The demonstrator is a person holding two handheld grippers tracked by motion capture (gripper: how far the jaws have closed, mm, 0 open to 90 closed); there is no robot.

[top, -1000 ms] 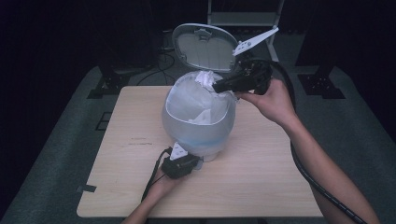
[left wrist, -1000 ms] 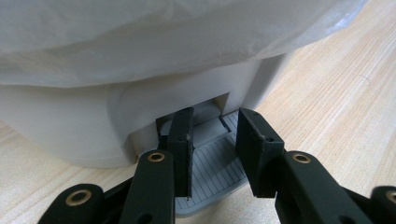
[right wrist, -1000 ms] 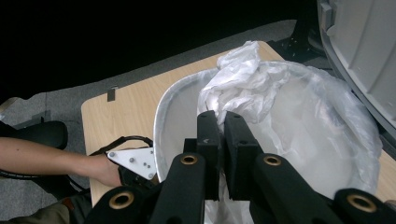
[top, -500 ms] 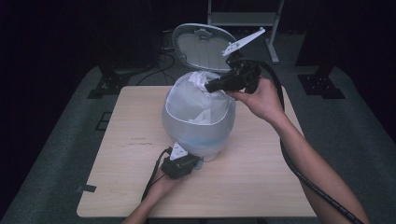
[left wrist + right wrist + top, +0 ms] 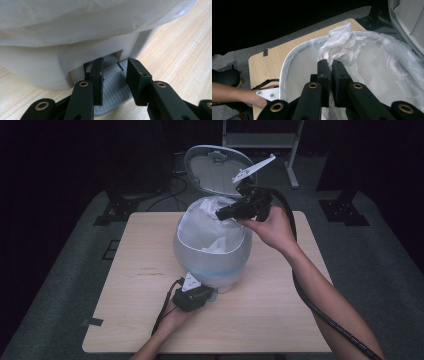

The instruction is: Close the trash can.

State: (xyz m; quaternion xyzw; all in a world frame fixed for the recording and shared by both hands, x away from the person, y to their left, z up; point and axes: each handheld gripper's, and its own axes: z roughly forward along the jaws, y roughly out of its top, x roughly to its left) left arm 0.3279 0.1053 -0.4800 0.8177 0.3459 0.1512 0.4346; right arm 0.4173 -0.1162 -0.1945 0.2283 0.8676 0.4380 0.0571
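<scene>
Frame centre: pedal bin (image 5: 212, 252), lid up. My right gripper (image 5: 224, 213), arm extended, pinches the bag liner (image 5: 342, 45) at the rim. My left gripper (image 5: 114, 82), jaws apart, straddles the foot pedal (image 5: 112, 87).

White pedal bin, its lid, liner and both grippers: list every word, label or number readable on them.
None readable. The white pedal bin, its open grey lid, the translucent plastic liner and the grey ribbed pedal bear no print. Both black grippers look unmarked.
</scene>
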